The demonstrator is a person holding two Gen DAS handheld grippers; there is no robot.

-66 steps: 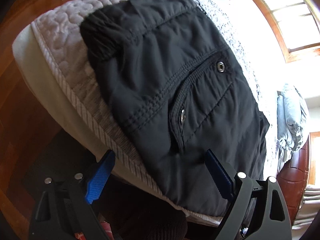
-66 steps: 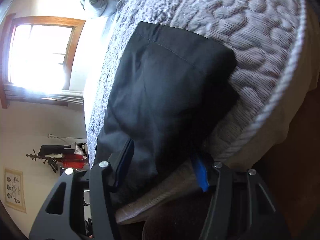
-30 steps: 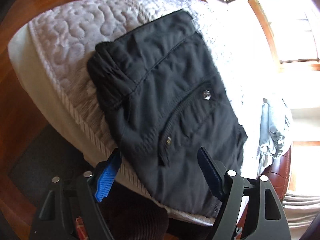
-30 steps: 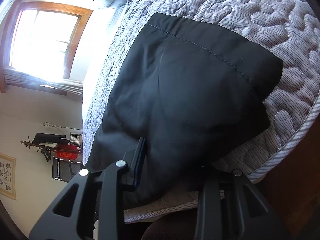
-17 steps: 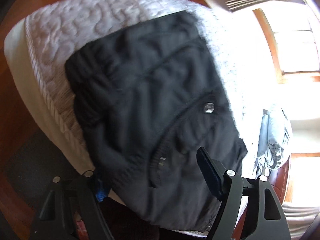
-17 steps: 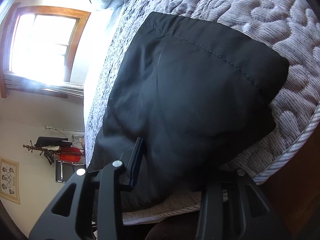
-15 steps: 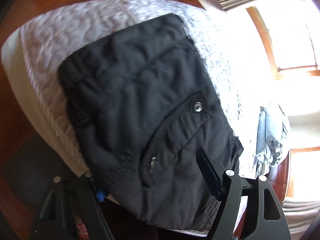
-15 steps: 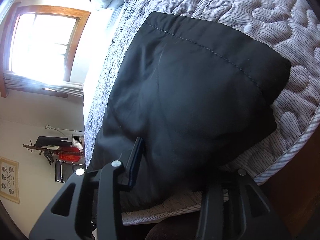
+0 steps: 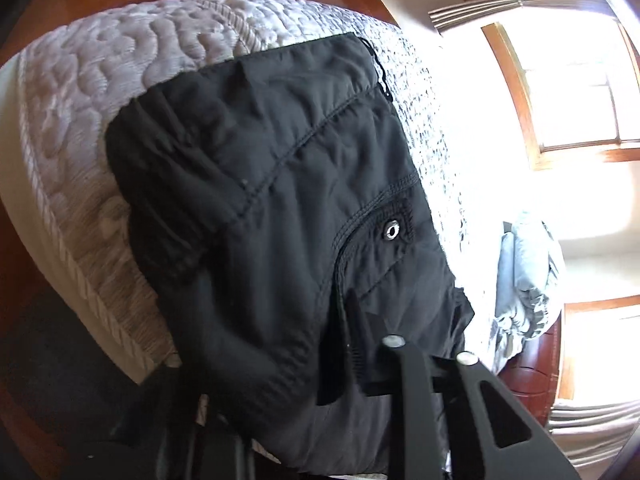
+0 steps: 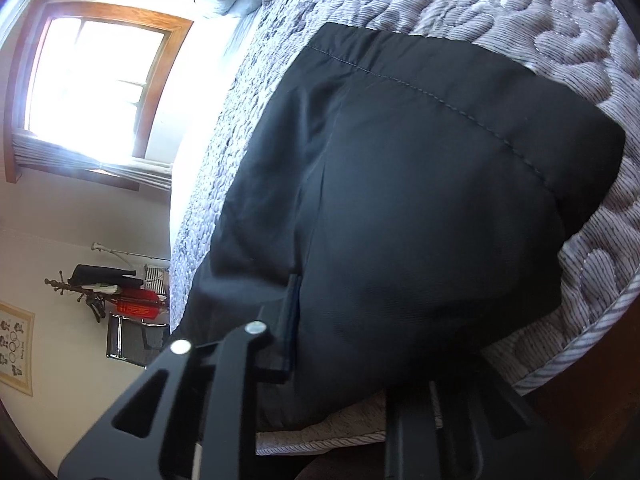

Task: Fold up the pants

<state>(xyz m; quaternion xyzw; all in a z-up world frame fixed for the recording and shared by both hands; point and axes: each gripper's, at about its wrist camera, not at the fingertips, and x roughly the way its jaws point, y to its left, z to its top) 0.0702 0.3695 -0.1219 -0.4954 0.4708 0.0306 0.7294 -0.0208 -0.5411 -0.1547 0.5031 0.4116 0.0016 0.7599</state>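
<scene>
Pants [image 9: 288, 216], black, lie folded on the quilted grey bedspread [image 9: 92, 92] at the near corner of the bed [image 9: 16, 216]. Long axis runs along the bed's near edge: elastic waistband end [image 9: 160, 200] toward the corner seen in the left wrist view, stitched hem end [image 10: 460, 104] toward the other side in the right wrist view. Rear pocket with a metal snap [image 9: 393, 231] faces up. Near edge of the fabric overhangs the corded mattress seam.

Left tool [image 9: 320, 360]: jaws closing, black fabric bunched between them; the right-hand finger presses into the cloth beside the pocket seam, the other finger is hidden under the fold. Grasping the pants.

Right tool [image 10: 340, 340]: jaws closing, near edge of the pants caught between them; one pad [image 10: 290, 320] lies flat against the cloth, the other is covered by it.

Containers: none seen.

Writing: framed print [image 10: 14, 344] on the wall, too small to read.

Other: crumpled pale blanket [image 9: 528, 280] at the far end of the bed; sunlit window [image 10: 92, 80]; coat rack [image 10: 104, 292] with dark and red items.
</scene>
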